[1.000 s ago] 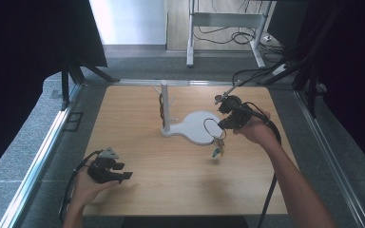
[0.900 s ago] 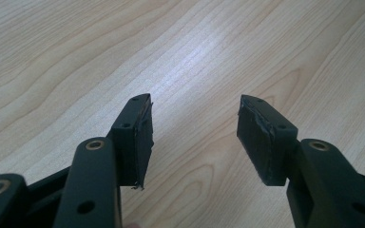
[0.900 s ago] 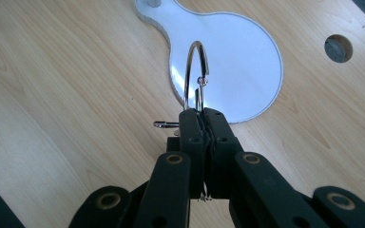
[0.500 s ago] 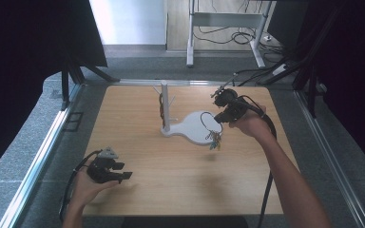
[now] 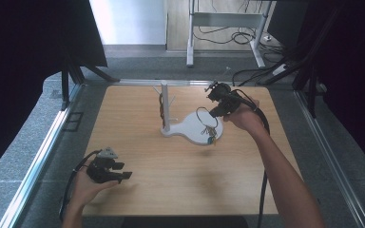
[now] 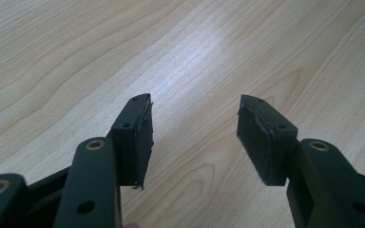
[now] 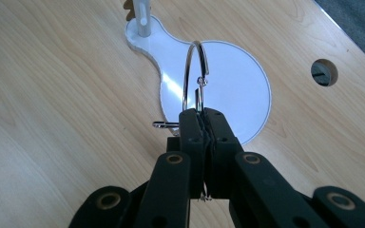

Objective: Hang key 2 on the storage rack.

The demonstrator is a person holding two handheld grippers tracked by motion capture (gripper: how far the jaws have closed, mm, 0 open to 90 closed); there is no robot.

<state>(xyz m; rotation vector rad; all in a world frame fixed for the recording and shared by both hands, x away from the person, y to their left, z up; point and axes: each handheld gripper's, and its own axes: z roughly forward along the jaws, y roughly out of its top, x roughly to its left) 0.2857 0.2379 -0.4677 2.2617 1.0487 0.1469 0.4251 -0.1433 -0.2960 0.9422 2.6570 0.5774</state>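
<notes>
Key ring [image 7: 196,76] is pinched between the right gripper's [image 7: 204,118] closed fingers; left gripper's [image 6: 192,137] fingers gape empty.

Light wooden table [image 5: 171,180] with a round hole near one corner; a white flat-based stand [image 5: 190,130] with an upright pegged post sits on it

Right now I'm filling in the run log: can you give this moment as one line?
right tool: shut on key ring, above white stand base | left tool: open, empty, over wooden table | ring not yet hung on stand post
</notes>
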